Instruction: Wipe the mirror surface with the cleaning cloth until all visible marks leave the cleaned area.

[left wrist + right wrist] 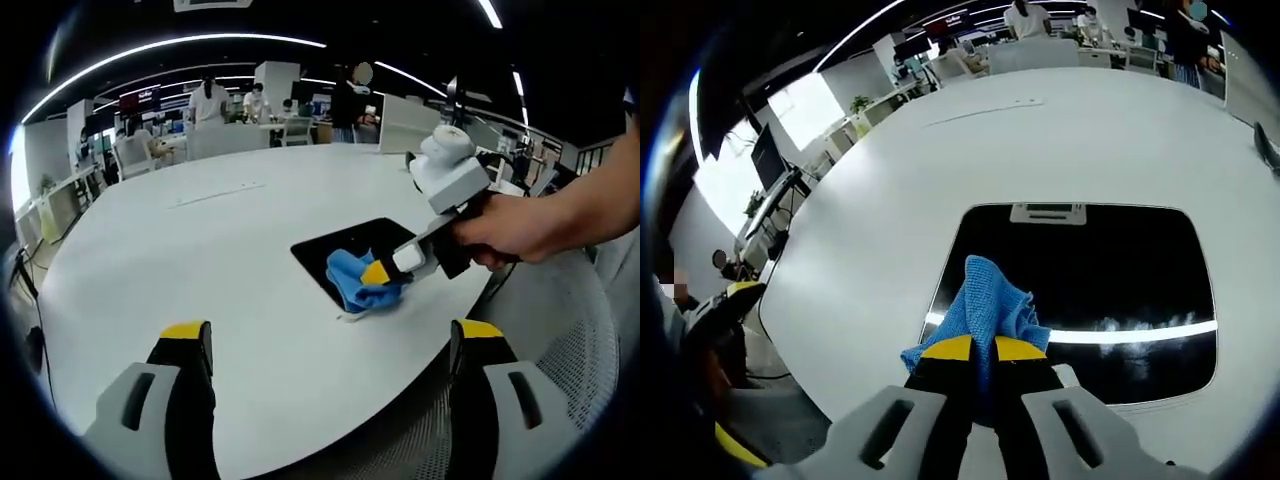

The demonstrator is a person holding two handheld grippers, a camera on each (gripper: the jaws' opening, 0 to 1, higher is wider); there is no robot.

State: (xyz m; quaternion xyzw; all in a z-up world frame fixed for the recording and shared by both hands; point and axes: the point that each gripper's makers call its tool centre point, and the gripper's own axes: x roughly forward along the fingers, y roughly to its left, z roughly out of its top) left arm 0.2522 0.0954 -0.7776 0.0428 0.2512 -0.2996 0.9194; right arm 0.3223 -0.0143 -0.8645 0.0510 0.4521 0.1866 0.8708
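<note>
- Wiping step under way, judging from how things lie: right gripper (985, 352) has its jaws closed on the blue cleaning cloth (985, 300), pinching a bunched fold that sticks up ahead of the yellow tips.
- Cloth rests on the near-left part of the mirror (1110, 270), just ahead of the right jaws; dark glass stretches ahead and to the right of them.
- Mirror lies flat on the white round surface (890, 190), a small light tab at its far edge.
- Faint pale smudges show along the bright reflected strip, right of the jaws; likely marks left to clear, hard to be sure.
- Left gripper (330, 345) hovers over the surface with jaws wide open, holding nothing; mirror and cloth sit ahead of them and to the right.
- In the left gripper view the right gripper (395, 265) comes in from the right, held by a hand (510, 230), tips down on the cloth (360, 280).
- Next move probably calls for dragging the cloth rightward across the glass with steady downward pressure, keeping the pinch firm.
</note>
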